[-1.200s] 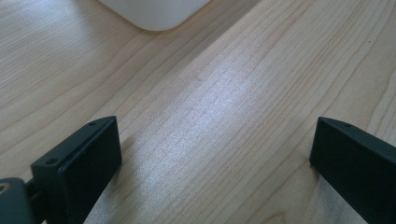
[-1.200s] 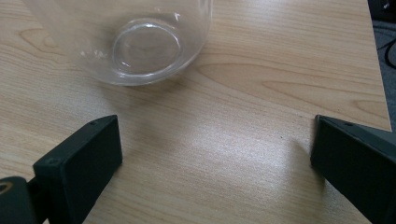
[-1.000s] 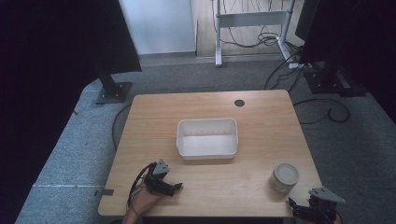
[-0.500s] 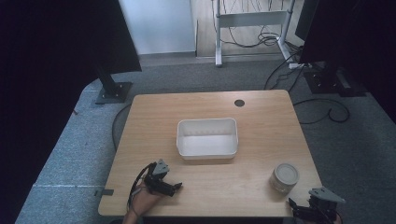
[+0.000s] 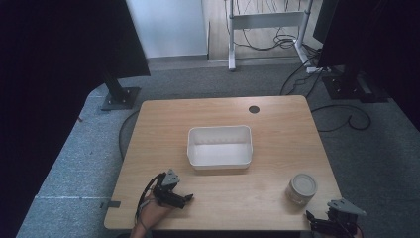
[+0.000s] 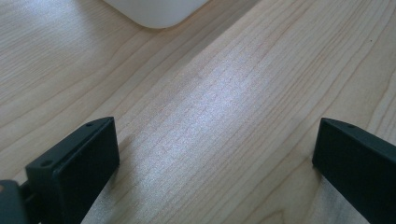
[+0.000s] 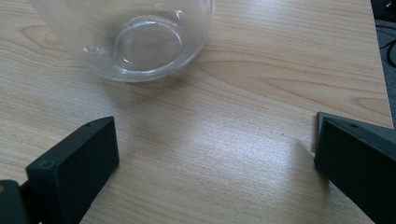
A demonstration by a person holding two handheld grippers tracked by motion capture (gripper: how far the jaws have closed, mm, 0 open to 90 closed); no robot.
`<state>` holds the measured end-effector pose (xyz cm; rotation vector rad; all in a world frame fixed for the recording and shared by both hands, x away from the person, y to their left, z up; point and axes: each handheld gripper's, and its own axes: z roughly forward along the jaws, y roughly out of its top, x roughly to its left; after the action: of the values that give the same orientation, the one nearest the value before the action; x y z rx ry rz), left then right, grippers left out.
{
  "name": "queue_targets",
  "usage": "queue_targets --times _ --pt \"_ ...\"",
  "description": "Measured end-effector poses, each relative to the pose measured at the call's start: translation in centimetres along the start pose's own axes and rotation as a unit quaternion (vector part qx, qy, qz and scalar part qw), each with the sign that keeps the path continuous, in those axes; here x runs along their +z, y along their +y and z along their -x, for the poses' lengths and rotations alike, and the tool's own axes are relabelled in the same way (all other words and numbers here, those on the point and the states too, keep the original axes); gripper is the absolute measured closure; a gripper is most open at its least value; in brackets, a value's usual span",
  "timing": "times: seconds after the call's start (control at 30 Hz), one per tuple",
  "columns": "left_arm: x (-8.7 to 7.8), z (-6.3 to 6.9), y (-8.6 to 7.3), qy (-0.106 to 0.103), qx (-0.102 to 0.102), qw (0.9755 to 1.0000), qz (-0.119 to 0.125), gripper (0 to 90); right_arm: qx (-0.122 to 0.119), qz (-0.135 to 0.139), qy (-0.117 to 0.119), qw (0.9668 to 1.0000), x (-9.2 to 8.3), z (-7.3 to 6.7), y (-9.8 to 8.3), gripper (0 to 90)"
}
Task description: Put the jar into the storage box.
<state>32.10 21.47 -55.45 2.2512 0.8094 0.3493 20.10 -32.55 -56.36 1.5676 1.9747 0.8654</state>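
While both grippers rest low at the near edge of the light wooden table (image 5: 277, 119), nothing is held: the right gripper (image 7: 215, 158) has its black jaws spread wide over bare wood, and the left gripper (image 6: 215, 158) stands equally wide near the front left corner. Just beyond the right jaws sits the clear round glass jar (image 7: 126, 37), upright and apart from them. Reaching it well, I judge, means advancing level and centred so the jaws pass on either side of the curved wall, then closing gently, since smooth glass may slip. Farther off, mid-table, the white rectangular plastic tub (image 5: 220, 147) lies open and empty.
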Motion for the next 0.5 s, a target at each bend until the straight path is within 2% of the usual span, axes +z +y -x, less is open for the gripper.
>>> queue_targets --times 0.13,0.5 --pt "0.0 0.0 0.0 0.000 0.000 1.0000 0.000 0.3 -0.002 -0.002 0.001 1.0000 -0.1 -0.1 0.1 0.3" --pt "0.0 0.0 0.0 0.000 0.001 1.0000 -0.001 0.3 -0.018 0.014 0.016 0.9996 -1.2 -0.7 1.0 0.7"
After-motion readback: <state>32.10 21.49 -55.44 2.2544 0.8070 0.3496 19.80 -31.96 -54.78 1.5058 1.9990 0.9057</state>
